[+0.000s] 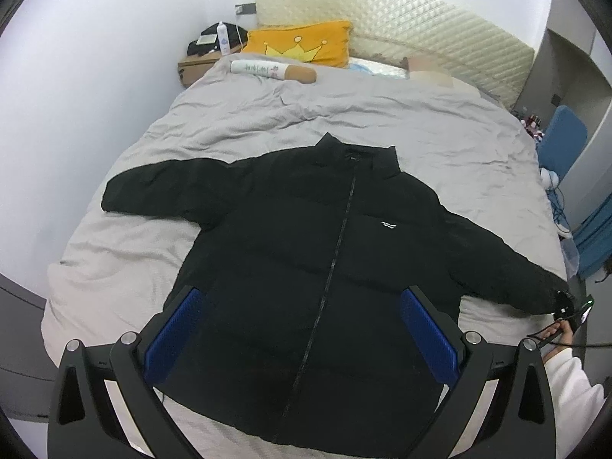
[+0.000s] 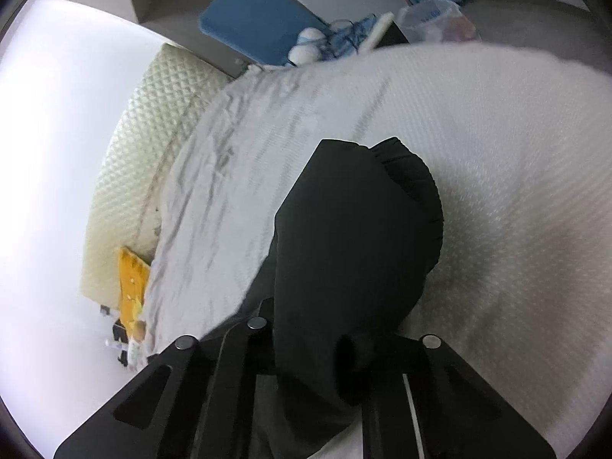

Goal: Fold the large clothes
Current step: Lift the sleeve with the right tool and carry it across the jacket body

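A black puffer jacket (image 1: pixel 306 252) lies face up and zipped on the grey bed cover (image 1: pixel 267 118), collar toward the headboard, both sleeves spread out. My left gripper (image 1: pixel 302 325) is open, its blue pads (image 1: pixel 172 329) wide apart above the jacket's lower front, holding nothing. My right gripper (image 1: pixel 566 308) is at the cuff of the jacket's right-hand sleeve. In the right wrist view the gripper (image 2: pixel 344 352) is shut on the black sleeve cuff (image 2: pixel 363 229), which hides the fingers and drapes forward over the bed.
An orange crown pillow (image 1: pixel 302 42), a white-and-tan bolster (image 1: pixel 271 70) and a quilted headboard (image 1: pixel 401 26) are at the bed's far end. A nightstand with a bottle (image 1: pixel 223 38) stands at the far left. A blue chair (image 1: pixel 562 145) and cables are at the right.
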`<state>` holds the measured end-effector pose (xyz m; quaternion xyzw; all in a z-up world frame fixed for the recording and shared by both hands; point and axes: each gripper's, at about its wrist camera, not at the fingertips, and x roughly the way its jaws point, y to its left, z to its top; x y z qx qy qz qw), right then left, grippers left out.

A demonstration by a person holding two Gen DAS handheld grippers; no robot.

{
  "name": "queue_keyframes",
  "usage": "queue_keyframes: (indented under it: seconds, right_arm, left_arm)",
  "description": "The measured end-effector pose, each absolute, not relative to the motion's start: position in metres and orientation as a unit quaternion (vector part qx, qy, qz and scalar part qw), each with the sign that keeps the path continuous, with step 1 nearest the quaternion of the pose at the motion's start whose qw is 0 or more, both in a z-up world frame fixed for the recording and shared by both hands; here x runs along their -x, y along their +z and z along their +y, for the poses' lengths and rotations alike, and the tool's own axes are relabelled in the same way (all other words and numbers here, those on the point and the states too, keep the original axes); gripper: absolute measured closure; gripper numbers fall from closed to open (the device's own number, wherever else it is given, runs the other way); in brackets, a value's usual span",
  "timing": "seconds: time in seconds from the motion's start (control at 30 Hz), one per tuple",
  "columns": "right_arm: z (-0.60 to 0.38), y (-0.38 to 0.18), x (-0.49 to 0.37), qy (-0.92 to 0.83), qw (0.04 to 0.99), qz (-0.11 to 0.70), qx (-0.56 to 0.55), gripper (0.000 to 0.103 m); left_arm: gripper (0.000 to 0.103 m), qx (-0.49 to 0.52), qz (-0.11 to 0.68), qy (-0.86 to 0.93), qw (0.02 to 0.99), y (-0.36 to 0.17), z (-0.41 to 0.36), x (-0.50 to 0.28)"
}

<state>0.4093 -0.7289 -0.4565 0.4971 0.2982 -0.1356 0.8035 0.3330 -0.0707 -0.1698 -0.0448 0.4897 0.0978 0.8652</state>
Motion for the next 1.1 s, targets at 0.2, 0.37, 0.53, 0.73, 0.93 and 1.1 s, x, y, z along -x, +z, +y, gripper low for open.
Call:
queue_keyframes:
  seconds: [0.2,0.37,0.53,0.73,0.93,1.1]
  right_arm:
    - [-0.717,-0.392,-0.391,-0.13,0.831,0.285,-0.459,0.097]
    - [-0.694,-0.335,-0.385,-0.121,0.853,0.276,-0.426,0.097]
    - [-0.651,-0.27,-0.398,-0.108,0.886,0.269,-0.362,0.097]
    - [-0.569,-0.194,-0.419,-0.078,0.923,0.246,-0.286,0.096]
    - [-0.462,-0.146,-0.438,-0.046,0.944,0.227,-0.233,0.094]
    - [-0.36,-0.129,-0.458,0.0,0.956,0.227,-0.186,0.093]
  left_arm:
    - [0.0,0.029,0.479,0.089,0.873,-0.146,-0.067,-0.31]
    - [0.0,0.002,0.471,0.083,0.878,-0.127,-0.061,-0.294]
    - [0.0,-0.007,0.467,0.067,0.882,-0.119,-0.045,-0.285]
    - [0.0,-0.008,0.46,0.053,0.886,-0.118,-0.009,-0.284]
    - [0.0,-0.002,0.453,0.046,0.89,-0.123,0.038,-0.287]
    - [0.0,0.0,0.454,0.04,0.89,-0.137,0.078,-0.294]
